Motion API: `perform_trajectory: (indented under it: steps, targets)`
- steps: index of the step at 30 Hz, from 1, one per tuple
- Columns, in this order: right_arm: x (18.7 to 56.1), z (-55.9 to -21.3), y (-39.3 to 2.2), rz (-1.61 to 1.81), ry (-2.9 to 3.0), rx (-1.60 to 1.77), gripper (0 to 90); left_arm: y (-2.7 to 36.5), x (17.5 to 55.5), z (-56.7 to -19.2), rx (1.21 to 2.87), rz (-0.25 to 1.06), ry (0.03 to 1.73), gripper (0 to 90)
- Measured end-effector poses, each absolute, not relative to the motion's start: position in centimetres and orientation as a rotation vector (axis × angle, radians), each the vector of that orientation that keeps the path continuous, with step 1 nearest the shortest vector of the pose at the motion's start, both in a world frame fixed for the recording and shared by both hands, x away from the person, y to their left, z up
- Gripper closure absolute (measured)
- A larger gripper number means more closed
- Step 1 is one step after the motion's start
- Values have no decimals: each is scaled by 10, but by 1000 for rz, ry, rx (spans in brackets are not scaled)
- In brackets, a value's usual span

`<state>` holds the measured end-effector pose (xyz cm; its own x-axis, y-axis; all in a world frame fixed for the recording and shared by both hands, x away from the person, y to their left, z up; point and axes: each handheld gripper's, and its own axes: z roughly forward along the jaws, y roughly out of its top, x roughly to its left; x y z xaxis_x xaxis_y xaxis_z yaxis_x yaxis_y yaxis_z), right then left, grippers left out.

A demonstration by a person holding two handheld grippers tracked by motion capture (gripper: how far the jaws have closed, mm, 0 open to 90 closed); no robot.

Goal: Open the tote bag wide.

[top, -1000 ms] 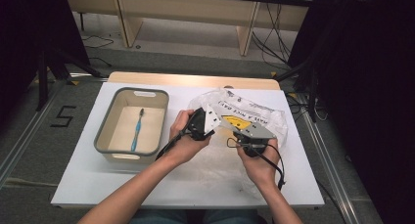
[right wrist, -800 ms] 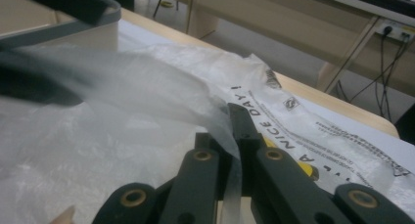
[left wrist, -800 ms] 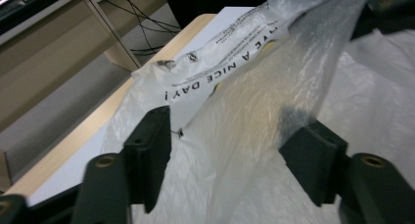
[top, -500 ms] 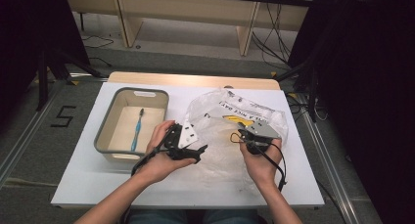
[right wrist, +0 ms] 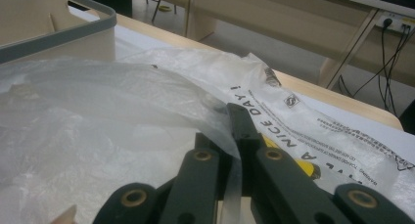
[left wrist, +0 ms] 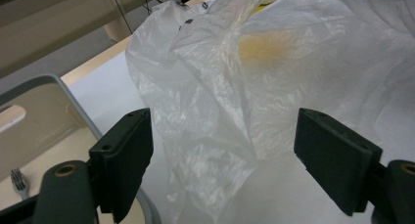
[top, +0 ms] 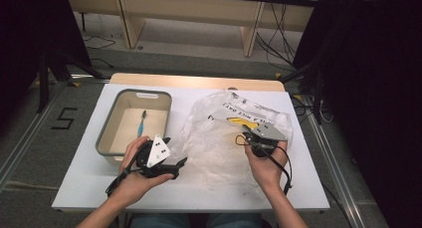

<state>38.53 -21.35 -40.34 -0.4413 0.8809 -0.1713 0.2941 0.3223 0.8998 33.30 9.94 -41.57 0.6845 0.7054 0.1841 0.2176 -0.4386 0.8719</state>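
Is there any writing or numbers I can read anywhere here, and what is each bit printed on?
"A NICE DAY!": black print on the plastic bag, seen in the right gripper view; the start of the phrase is hidden behind the right gripper.
"5": marked on the floor left of the table, in the high view.
Fine print and small symbols along the bag's edge: too small to read.
The yellow mark on the bag carries no legible text.

you see a grey bin (top: 108, 133) on the white worktop (top: 84, 175), with a blue toothbrush (top: 142, 122) lying inside it.
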Motion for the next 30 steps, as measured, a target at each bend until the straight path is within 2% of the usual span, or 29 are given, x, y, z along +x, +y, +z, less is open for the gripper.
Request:
perform_trajectory:
  steps: [14,30]
  targets:
    - [387,-402,-215,1106,1893,1046,900,119,326,-419,1973,664,771,216]
    - [386,-402,-213,1106,1899,1039,900,123,326,-417,1969,675,795,222]
